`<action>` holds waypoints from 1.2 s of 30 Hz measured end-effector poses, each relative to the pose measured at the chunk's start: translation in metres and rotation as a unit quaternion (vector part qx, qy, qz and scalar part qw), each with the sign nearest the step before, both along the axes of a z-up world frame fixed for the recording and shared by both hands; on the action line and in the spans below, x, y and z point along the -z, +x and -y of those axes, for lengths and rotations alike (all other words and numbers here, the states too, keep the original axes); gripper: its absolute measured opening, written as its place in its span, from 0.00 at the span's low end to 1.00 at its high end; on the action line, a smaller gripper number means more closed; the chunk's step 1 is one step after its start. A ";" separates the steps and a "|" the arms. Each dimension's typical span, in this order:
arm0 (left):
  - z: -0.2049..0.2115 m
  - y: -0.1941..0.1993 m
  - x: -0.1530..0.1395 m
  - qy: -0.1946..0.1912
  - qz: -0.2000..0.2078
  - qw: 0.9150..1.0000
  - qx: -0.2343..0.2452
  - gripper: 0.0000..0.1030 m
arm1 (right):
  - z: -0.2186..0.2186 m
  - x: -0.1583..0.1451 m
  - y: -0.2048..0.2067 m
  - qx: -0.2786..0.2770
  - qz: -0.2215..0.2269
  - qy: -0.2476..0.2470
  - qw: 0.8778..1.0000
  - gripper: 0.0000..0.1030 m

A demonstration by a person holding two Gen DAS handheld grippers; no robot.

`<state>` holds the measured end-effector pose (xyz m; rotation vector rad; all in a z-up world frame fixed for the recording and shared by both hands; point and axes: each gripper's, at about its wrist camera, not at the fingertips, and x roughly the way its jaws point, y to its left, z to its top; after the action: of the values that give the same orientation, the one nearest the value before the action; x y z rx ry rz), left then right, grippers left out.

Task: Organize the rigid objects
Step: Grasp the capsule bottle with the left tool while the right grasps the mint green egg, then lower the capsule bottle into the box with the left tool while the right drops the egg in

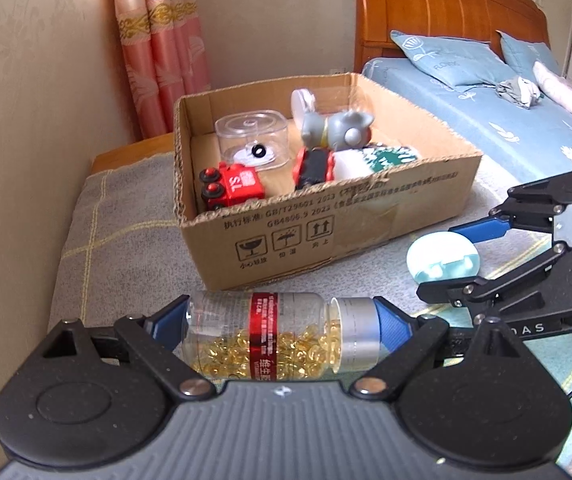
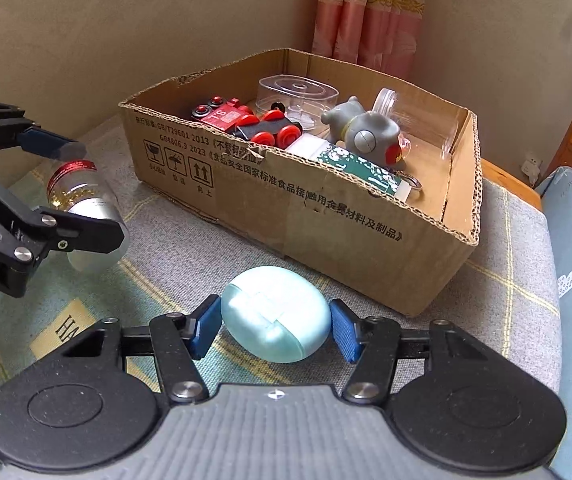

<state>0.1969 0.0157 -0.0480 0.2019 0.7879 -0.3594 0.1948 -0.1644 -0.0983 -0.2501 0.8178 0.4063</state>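
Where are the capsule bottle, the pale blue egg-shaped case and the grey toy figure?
capsule bottle [image 1: 270,336], left wrist view, on its red label band.
pale blue egg-shaped case [image 2: 276,314], right wrist view, on its upper shell.
grey toy figure [image 2: 366,134], right wrist view, on its body.

walls: beige [image 1: 18,92] | curtain: pink [image 1: 158,52] | headboard: wooden [image 1: 446,4] | bedding: blue [image 1: 466,108]

Left tool [image 1: 282,330] clamped wide; right tool [image 2: 276,328] clamped narrower; both angled downward.

Black linkage grippers, blue-padded fingers [image 2: 206,330], silver screws, ribbed grey bases.
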 end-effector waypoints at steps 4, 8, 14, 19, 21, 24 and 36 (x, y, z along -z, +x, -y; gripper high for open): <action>0.004 -0.004 -0.022 -0.003 0.011 1.000 0.021 0.90 | 0.008 -0.027 -0.009 -0.015 0.016 0.007 1.000 0.62; 0.008 0.001 -0.045 -0.003 0.035 0.999 0.036 0.90 | 0.018 -0.058 -0.006 -0.018 0.035 0.035 0.999 0.62; 0.023 0.029 -0.071 0.014 0.072 0.996 0.047 0.90 | 0.025 -0.078 0.033 0.016 0.062 0.037 0.997 0.62; 0.035 0.065 -0.083 0.014 0.078 0.996 0.049 0.90 | 0.032 -0.071 0.074 0.062 0.058 0.037 0.996 0.61; 0.040 0.080 -0.084 0.017 0.081 0.995 0.050 0.90 | 0.036 -0.069 0.084 0.069 0.051 0.054 0.995 0.62; 0.047 0.102 -0.084 0.019 0.080 0.995 0.051 0.90 | 0.044 -0.071 0.084 0.091 0.054 0.075 0.992 0.79; 0.087 0.185 -0.054 0.037 0.039 0.997 0.053 0.91 | 0.059 -0.084 0.046 0.116 0.078 0.091 0.986 0.95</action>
<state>0.3819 -0.0718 0.0057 0.3255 0.7158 -0.4203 0.2404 -0.2235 -0.0146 -0.0154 0.6433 0.2374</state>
